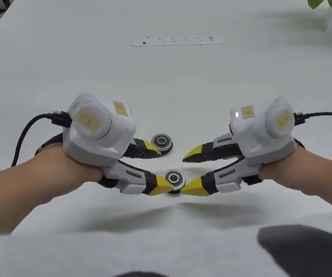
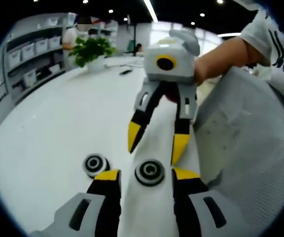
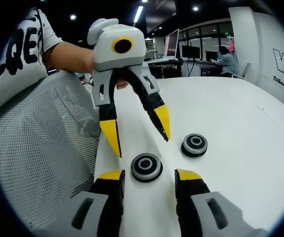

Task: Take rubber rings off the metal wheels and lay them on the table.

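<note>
Left gripper and right gripper face each other, fingers apart on both. A wheel lies low centre, between their lower tips. A second wheel sits just above it. Open table fills the upper frame, and its edge runs just below the grippers.

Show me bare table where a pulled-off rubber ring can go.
Widest free patch: the table between the power strip and the far wheel. Crowded: the spot around the near wheel, flanked by the open left tool and right tool, with the far wheel just behind.
</note>
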